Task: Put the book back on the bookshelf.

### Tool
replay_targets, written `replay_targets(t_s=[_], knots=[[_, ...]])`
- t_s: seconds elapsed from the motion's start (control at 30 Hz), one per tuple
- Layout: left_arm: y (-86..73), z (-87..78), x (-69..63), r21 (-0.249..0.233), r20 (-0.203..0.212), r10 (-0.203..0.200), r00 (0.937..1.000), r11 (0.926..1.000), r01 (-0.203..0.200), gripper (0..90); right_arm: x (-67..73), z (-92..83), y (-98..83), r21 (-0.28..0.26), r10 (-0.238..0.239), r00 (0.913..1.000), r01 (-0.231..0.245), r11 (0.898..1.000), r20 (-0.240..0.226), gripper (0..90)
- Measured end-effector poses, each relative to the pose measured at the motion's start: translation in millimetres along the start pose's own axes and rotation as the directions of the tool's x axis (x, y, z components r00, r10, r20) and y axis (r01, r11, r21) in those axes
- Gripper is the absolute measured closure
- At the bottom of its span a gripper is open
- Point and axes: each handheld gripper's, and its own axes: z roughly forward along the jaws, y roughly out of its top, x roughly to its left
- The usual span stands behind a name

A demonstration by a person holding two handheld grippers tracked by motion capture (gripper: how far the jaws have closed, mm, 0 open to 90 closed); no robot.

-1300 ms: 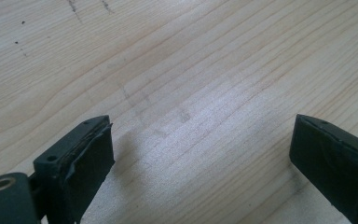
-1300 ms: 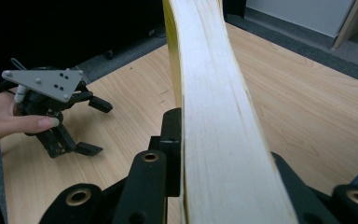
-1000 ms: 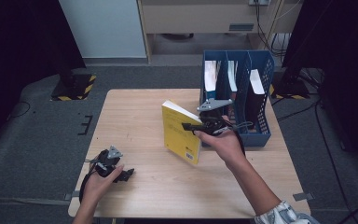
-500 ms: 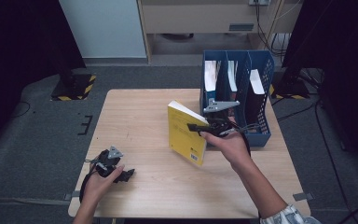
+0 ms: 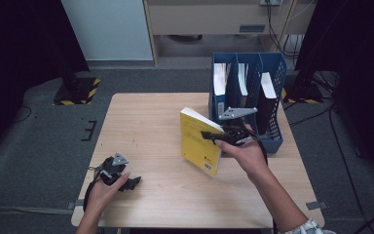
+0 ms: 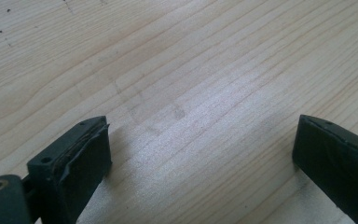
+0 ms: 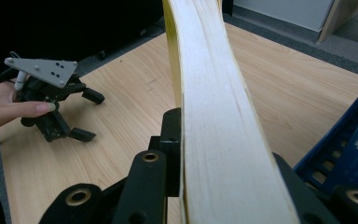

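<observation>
the left gripper [image 5: 126, 181] is resting low on the wooden table [image 5: 151, 126], near the table's front left corner, with the person's left hand [image 5: 102, 187] wrapped around its body. its jaws are standing spread wide apart, and in the left gripper view bare wood grain is showing between its two black fingertips [image 6: 81, 154], with nothing pinched and nothing touching the pads.

toward the middle of the table, the yellow book [image 5: 199, 141] is being held up off the tabletop, tilted, with its spine toward the table's left side. the right gripper [image 5: 213, 136] is clamping it at the page edge, its jaws pressed together on the thick block of cream pages [image 7: 214, 121], one jaw on each cover. the right hand [image 5: 246, 153] is gripping the tool from the table's front right.

at the table's far right edge, the blue file organizer [image 5: 272, 97] is standing upright, just beyond the right gripper, with other books sitting in its compartments.
</observation>
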Motion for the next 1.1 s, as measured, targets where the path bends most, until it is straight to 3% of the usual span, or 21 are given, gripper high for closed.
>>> replay_targets(t_s=[1.1], knots=[[-2.3, 1.9, -0.8, -0.022, 0.004, -0.007, 1.0000, 0.9997, 0.007, 0.3, -16.7, -48.6, -23.0, -0.013, 0.037, 0.9986, -0.037, 0.999, 0.038, 75.2]])
